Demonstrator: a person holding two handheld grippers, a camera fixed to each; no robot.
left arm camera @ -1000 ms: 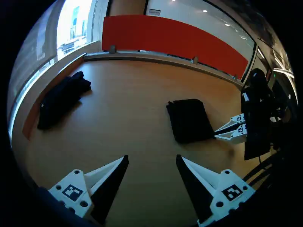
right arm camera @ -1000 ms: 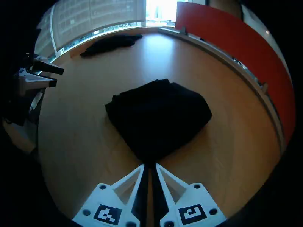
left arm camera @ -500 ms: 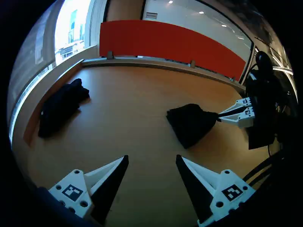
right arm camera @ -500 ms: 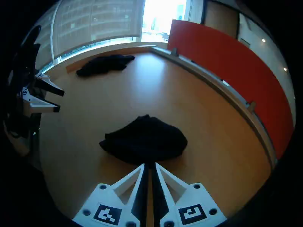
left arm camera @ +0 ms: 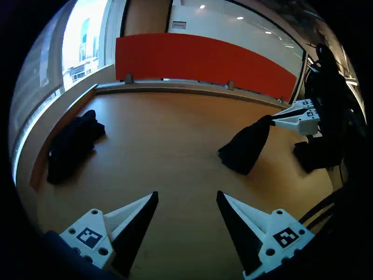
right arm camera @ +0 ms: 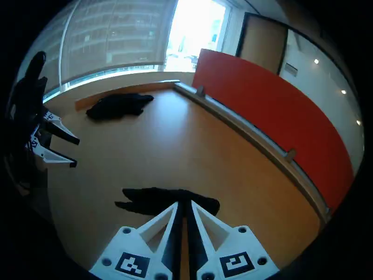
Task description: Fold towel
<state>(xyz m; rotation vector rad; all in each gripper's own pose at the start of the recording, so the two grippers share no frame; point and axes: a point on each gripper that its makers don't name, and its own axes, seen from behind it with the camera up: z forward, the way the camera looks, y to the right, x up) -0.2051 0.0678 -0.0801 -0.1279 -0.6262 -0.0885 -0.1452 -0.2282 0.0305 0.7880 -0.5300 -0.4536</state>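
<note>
Change from earlier frames: one second before, the towel (left arm camera: 245, 147) lies flat as a folded block on the surface (left arm camera: 163, 140). Half a second before, one edge is raised. Now most of it is lifted and hangs.
Right tool (right arm camera: 184, 205): fingers almost together, clamped on the top end of the towel (right arm camera: 154, 200). In the left gripper view the right tool (left arm camera: 274, 119) stands higher than in both earlier frames.
Left tool (left arm camera: 186, 193): fingers spread wide, holding nothing, above the near edge of the surface. Its pose matches the earlier frames. In the right gripper view the left tool (right arm camera: 74, 151) is well apart from the towel.
Towel long axis: in the left gripper view it runs on a slant, from the narrow gathered top at the right tool's tips down to a broader lower end.
Towel pointing: the lower end points down toward the surface and the near edge. The top end points toward the edge that carries the red partition (left arm camera: 200, 60).
Towel location: over the inner part of the surface, between the near edge and the partition edge, well apart from the corner by the window (left arm camera: 84, 51).
Lower-end contact: cannot tell whether it touches the surface or hangs just above it.
Other cloth: a dark cloth pile (left arm camera: 70, 144) lies along the window-side edge, near the corner with the partition edge. Its position is unchanged.
</note>
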